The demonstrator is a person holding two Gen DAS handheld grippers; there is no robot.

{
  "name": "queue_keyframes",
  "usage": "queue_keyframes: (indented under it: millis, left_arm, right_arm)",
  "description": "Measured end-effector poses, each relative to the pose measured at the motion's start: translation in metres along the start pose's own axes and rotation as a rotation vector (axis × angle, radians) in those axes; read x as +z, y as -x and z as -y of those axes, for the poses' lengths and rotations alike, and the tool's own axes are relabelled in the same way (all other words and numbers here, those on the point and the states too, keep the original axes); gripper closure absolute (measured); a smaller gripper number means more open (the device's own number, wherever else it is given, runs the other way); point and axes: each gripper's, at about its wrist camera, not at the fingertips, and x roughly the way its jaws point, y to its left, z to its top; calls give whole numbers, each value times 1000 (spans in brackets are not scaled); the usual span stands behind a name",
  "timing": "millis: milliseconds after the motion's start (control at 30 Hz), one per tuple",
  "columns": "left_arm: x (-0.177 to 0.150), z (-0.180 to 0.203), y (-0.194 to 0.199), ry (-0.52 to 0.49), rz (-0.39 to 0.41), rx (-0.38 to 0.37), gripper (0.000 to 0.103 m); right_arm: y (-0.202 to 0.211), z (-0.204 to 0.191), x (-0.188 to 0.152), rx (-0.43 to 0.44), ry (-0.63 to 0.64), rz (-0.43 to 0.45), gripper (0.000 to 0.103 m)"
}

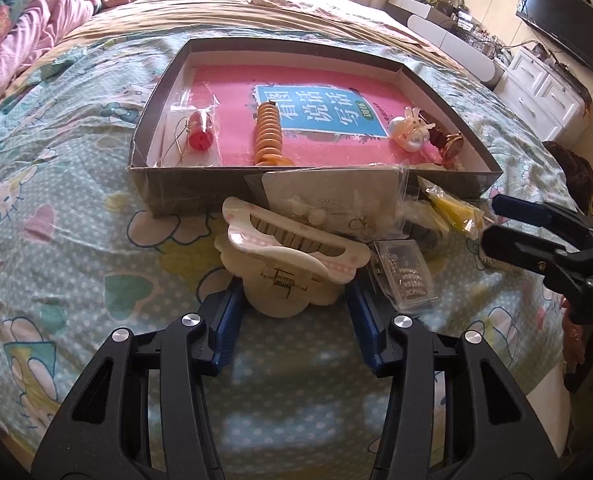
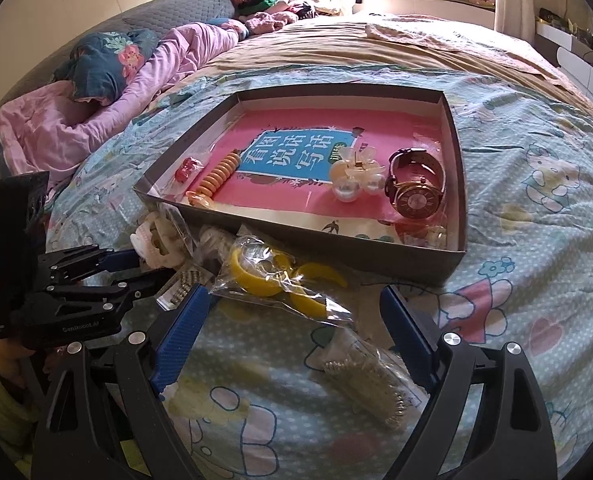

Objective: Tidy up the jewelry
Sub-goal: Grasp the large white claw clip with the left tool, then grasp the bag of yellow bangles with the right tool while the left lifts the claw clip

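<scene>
In the left wrist view the left gripper (image 1: 294,300) sits at the lower middle of the frame, its blue pads (image 1: 226,320) against both sides of the cream hair claw clip (image 1: 292,256). The clip's rounded handle end, with its metal spring, fills the gap between them, so the left claw is clenched on the clip. The clip's toothed mouth points up the frame toward the box. Just right of the clip lies a small clear packet of silver rings (image 1: 406,276), touching the right-hand pad's side. Above the clip a white earring card in a plastic sleeve (image 1: 332,204) leans on the grey cardboard box (image 1: 184,196). Inside the box, on a pink book cover (image 1: 316,120), lie a red bead charm (image 1: 201,136) at left, an orange beaded bracelet (image 1: 268,132) in the middle, a pearl flower clip (image 1: 408,130) and a watch (image 1: 450,146) at right.

In the right wrist view the right gripper (image 2: 292,344) stands at the lower middle with its jaws spread wide, released, gripping nothing. Between its pads, on the patterned bedspread (image 2: 536,280), lie the lower end of a clear bag of yellow bangles (image 2: 272,280) and, nearer the camera, a packet of silver chain (image 2: 368,380). The bangle bag reaches up the frame to the box's front wall. The left gripper shows at the left edge of this view, closed on the cream clip.
</scene>
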Motion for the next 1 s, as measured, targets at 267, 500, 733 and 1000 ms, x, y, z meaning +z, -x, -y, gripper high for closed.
queue_keyframes:
  millis: [267, 500, 733, 1000]
  left_arm:
    - [-1, -7, 13, 31, 36, -20, 68]
    - [-1, -14, 23, 59, 58, -29, 68]
    - [-1, -19, 37, 72, 93, -20, 68]
    - [1, -28, 59, 84, 144, 2, 68]
  right_arm:
    - [-28, 11, 13, 49, -93, -74, 16]
    - [-36, 17, 11, 97, -129, -77, 21]
    - [-12, 4, 7, 96, -69, -12, 24]
    - [10, -21, 3, 98, 30, 29, 24]
